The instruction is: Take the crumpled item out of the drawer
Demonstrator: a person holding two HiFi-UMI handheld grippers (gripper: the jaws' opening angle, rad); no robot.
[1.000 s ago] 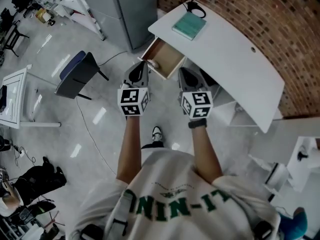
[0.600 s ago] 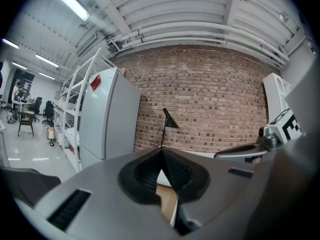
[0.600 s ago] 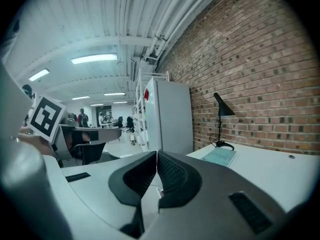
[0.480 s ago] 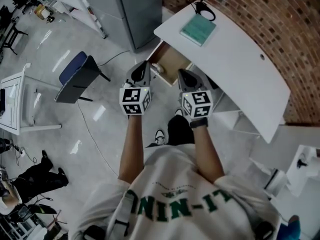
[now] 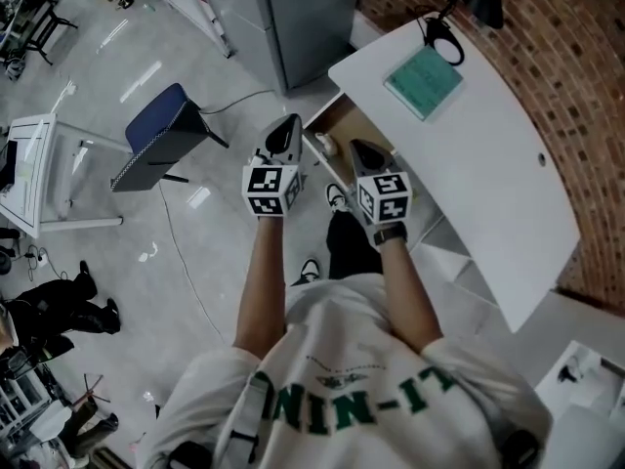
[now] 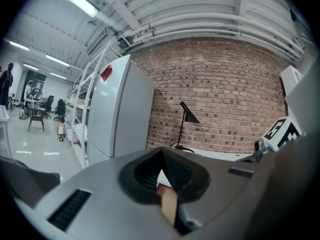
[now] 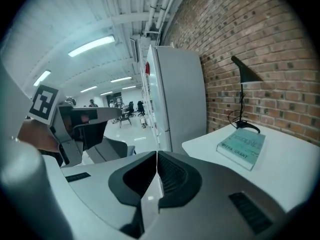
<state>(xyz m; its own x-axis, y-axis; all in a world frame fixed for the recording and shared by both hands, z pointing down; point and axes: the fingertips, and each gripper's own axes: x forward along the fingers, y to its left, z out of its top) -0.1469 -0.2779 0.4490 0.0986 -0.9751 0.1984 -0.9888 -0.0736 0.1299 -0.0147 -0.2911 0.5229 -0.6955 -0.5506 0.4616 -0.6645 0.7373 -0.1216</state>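
Your white desk point(image 5: 488, 154) has its drawer point(image 5: 352, 118) pulled open, so that bit's sorted. Left gripper point(image 5: 289, 125) and right gripper point(image 5: 360, 149) are both clenched on nothing, hovering near the drawer front. The crumpled item point(image 5: 325, 145) is sitting inside the drawer, so the actual grab and lift-out are left to do.

Both arms reach forward side by side, left gripper point(image 5: 289, 123) and right gripper point(image 5: 358, 147) each with jaws together.

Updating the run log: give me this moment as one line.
stage: pre-grasp | left gripper: shut, empty | right gripper: shut, empty | drawer: open | crumpled item: in drawer, untouched
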